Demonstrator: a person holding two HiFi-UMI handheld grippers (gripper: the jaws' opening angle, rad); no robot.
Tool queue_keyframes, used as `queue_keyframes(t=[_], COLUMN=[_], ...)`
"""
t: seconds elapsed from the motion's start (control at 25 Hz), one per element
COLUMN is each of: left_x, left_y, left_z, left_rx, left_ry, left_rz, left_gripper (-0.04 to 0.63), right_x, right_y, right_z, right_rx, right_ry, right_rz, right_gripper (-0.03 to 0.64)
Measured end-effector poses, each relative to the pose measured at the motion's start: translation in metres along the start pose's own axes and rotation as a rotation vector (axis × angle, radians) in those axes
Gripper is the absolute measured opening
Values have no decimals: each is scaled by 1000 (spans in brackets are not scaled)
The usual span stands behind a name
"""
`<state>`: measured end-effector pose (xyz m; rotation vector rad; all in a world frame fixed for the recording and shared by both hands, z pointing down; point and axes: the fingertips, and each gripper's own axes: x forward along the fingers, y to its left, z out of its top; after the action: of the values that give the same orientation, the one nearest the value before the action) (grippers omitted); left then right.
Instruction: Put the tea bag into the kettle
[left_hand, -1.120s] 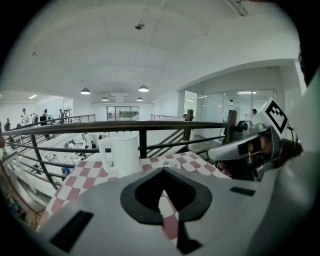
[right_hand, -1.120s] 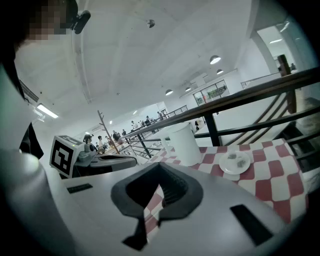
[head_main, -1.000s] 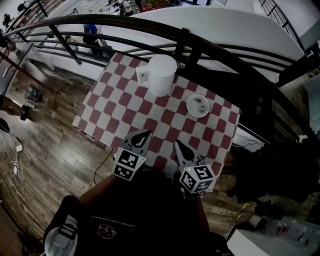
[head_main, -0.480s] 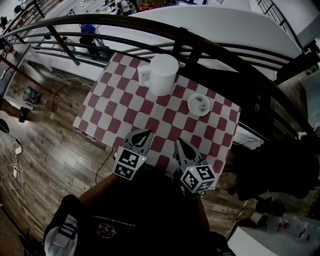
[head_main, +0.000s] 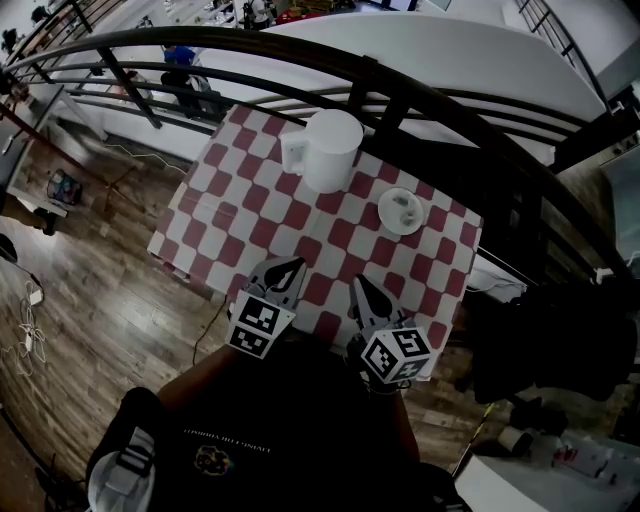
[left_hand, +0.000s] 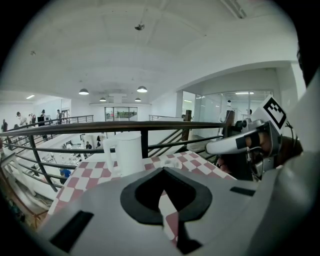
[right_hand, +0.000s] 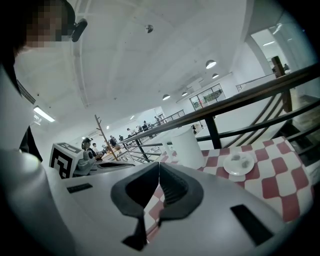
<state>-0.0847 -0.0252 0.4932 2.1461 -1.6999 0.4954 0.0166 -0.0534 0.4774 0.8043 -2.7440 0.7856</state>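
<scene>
So far nothing is done. The left gripper (head_main: 288, 268) and right gripper (head_main: 357, 287) have their jaws pressed together, empty. Ahead of the right jaws the tea bag (head_main: 404, 205) seems to lie on a plate (head_main: 386, 221). The kettle (head_main: 330, 150) stands beyond the left jaws. Picking and dropping remain.

Checkered table (head_main: 250, 215), black railing (head_main: 300, 48)
</scene>
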Motion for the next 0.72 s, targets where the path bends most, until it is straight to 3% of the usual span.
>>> queue_keyframes(t=[0.72], left_x=[3], left_y=[10], left_z=[0], left_rx=[-5], left_ry=[0], left_rz=[15], left_gripper=[3], right_x=[11], right_y=[-4], right_z=[6], right_rx=[-9], right_ry=[-3], right_rz=[0], right_gripper=[14])
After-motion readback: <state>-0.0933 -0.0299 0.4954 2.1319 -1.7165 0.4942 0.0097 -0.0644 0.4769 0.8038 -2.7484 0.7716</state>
